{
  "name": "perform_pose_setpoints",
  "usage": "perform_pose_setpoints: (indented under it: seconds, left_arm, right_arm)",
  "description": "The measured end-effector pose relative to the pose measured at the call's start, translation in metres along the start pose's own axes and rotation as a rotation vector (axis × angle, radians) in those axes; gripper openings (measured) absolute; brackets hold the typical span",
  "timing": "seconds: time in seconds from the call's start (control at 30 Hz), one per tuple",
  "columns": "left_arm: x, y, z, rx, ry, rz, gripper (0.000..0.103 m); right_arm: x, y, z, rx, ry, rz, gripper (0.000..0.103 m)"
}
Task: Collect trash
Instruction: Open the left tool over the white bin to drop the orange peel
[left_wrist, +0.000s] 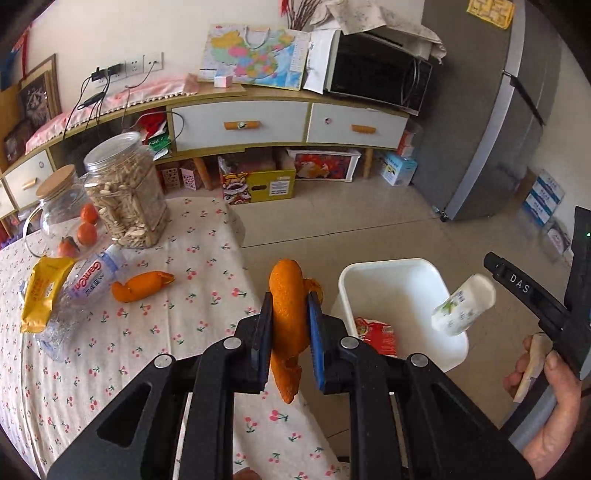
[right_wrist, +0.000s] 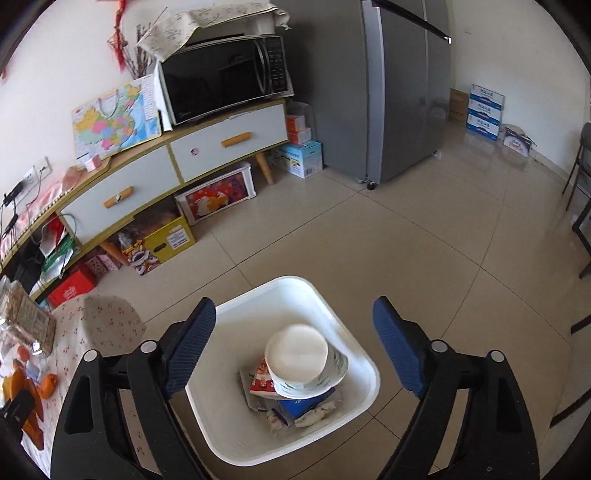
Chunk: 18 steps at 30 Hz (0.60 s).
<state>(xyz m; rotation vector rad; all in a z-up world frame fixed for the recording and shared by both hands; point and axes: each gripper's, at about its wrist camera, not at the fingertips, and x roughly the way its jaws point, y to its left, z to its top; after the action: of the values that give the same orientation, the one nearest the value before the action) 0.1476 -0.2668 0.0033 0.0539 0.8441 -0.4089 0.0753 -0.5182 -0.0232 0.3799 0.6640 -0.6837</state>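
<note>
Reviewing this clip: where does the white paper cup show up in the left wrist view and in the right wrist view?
Left wrist view: the white paper cup is at right, in mid-air over the white bin, off the right gripper's tip.
Right wrist view: low centre, bottom up, over the trash in the bin, between the open right gripper's blue pads.
Shared landmark: the microwave on the cabinet.

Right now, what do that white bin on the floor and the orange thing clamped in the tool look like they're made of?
White bin: seemingly smooth moulded plastic, slightly glossy, with rounded corners.
Orange thing in the left tool: looks like citrus peel, dimpled matte skin, curled and bending between the blue pads.
</note>
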Motion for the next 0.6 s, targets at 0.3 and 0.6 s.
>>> perform_pose_setpoints:
  seconds: [0.3, 0.6]
  left_arm:
    - [0.026, -0.080, 0.023, 0.086, 0.017, -0.099, 0.018]
    - [0.051, -0.139, 0.038, 0.137, 0.038, -0.157, 0.021]
  right_arm:
    - [0.004, -0.056, 0.009, 0.167, -0.012, -0.155, 0.091]
    - [-0.001, -0.083, 0.012, 0.262, -0.023, -0.201, 0.092]
